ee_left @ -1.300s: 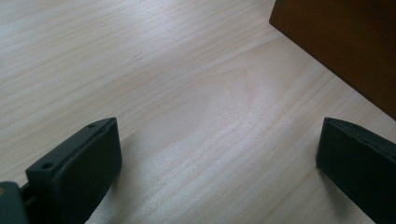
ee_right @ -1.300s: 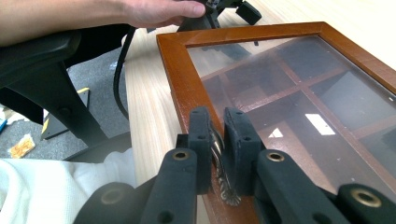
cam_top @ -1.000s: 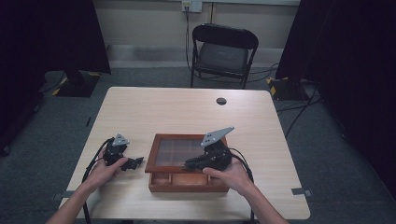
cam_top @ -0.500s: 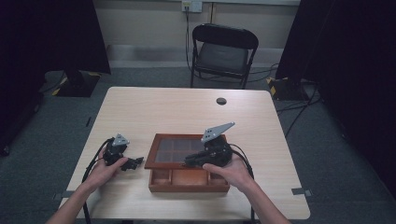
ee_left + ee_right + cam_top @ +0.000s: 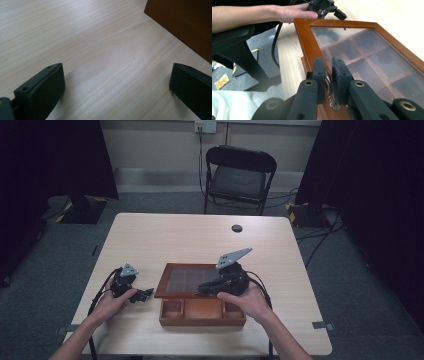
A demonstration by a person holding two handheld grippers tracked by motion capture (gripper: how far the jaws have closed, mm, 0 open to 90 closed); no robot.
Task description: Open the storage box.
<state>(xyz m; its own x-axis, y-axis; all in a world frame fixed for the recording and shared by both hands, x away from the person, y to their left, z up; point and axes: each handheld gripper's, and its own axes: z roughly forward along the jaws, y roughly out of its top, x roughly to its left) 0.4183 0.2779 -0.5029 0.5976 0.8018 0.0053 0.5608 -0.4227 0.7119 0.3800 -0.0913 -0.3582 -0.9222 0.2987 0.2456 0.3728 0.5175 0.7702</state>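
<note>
Two grippers at work on the table [image 5: 200, 237]. Chair [image 5: 239, 175] behind the far edge, small black disc [image 5: 237, 228] on the far tabletop, well apart from everything; nothing blocks the box. Box [image 5: 202, 311] sits near the front edge, centre: brown wood, small compartments inside. Lid [image 5: 187, 281] is a wood frame with a glass pane, its front edge lifted off the box and tilted up. Right gripper [image 5: 327, 80] has its jaws pinched narrow on the lid's ornate metal latch [image 5: 331, 98] at the front edge. Left gripper [image 5: 142, 294] rests on the table just left of the box, jaws spread wide, holding nothing.
</note>
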